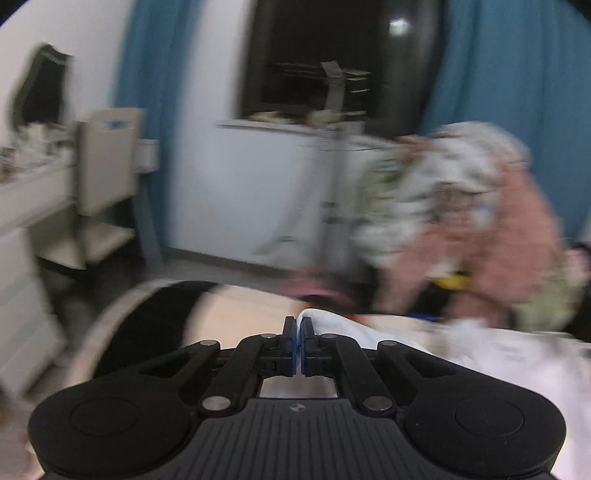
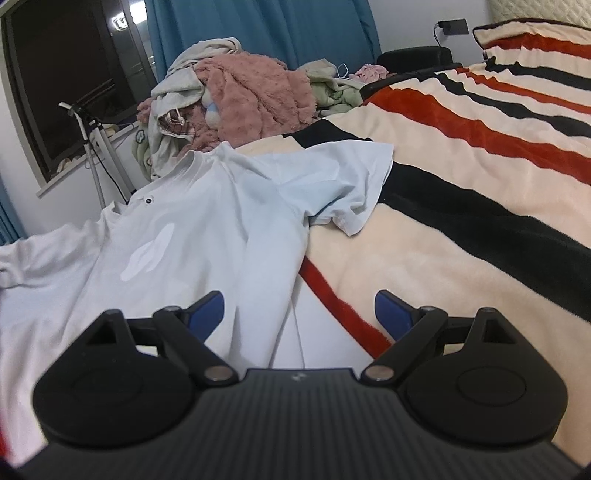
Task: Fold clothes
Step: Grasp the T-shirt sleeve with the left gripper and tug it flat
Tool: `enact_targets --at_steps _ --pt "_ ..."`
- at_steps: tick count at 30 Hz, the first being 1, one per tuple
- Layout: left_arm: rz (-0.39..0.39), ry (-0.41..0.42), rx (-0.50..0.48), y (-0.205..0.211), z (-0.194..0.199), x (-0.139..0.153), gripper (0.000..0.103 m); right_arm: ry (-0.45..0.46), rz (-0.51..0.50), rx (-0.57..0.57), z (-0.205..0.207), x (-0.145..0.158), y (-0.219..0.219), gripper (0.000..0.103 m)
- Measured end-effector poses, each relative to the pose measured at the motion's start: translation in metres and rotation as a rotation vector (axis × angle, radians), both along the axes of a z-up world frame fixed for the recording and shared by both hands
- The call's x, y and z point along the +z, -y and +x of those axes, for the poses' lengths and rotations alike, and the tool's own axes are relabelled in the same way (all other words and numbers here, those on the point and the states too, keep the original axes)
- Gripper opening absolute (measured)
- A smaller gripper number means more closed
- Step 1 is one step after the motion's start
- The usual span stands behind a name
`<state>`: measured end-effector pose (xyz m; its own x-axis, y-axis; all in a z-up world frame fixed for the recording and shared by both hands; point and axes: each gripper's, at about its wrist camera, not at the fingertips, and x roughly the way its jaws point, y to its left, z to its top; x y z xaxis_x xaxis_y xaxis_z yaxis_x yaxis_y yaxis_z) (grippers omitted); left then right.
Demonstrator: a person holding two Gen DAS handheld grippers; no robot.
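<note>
A white T-shirt [image 2: 207, 236] lies face up on the striped blanket [image 2: 461, 206], collar toward the far clothes pile, one sleeve spread to the right. My right gripper [image 2: 299, 314] stands open low over the shirt's right side edge, with nothing between its blue pads [image 2: 207, 314]. In the blurred left wrist view my left gripper [image 1: 298, 325] is shut, and a peak of the white T-shirt [image 1: 443, 347] rises to its fingertips as if pinched there. The cloth trails off to the right across the bed.
A heap of pink, green and patterned clothes [image 2: 236, 92] sits at the far side of the bed. Blue curtains [image 2: 258, 26], a dark window [image 2: 66, 85] and a metal stand [image 2: 96, 155] are behind. A pale chair [image 1: 107, 177] stands at the left.
</note>
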<state>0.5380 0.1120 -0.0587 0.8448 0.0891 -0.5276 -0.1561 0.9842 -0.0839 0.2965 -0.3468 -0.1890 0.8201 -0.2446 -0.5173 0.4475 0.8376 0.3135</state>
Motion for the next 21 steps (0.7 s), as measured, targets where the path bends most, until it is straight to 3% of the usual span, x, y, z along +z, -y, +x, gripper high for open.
enact_targets --at_steps 2,4,6,9,10,12,13,16,19,21 --pt "0.008 -0.059 0.071 -0.016 0.014 -0.008 0.004 -0.003 -0.009 0.009 0.002 -0.001 -0.001 0.090" --pt "-0.037 -0.068 0.109 -0.031 0.010 -0.019 0.011 -0.007 -0.014 0.014 0.004 -0.003 -0.002 0.090" --pt "-0.077 -0.066 0.106 -0.040 -0.005 -0.024 0.037 -0.013 -0.013 0.017 0.006 -0.004 -0.003 0.090" --pt "-0.118 -0.043 0.046 -0.050 -0.035 -0.028 0.049 -0.017 -0.010 0.021 0.008 -0.004 -0.004 0.090" --pt "-0.091 -0.022 0.002 -0.050 -0.050 -0.027 0.053 -0.014 -0.010 0.022 0.007 -0.003 -0.004 0.090" --pt "0.015 0.013 -0.091 -0.039 -0.072 -0.026 0.071 -0.009 -0.007 0.024 0.004 -0.002 -0.004 0.090" --pt "0.082 0.024 -0.136 -0.030 -0.081 -0.027 0.074 -0.008 -0.006 0.026 0.003 -0.001 -0.004 0.090" --pt "0.306 0.027 -0.248 0.010 -0.090 -0.037 0.076 -0.005 -0.010 0.034 0.000 0.000 -0.006 0.090" --pt "0.382 0.010 -0.309 0.038 -0.084 -0.053 0.076 -0.008 -0.019 0.037 -0.002 0.002 -0.008 0.090" --pt "0.430 -0.044 -0.261 0.051 -0.071 -0.068 0.075 -0.010 -0.026 0.038 -0.002 0.002 -0.009 0.090"
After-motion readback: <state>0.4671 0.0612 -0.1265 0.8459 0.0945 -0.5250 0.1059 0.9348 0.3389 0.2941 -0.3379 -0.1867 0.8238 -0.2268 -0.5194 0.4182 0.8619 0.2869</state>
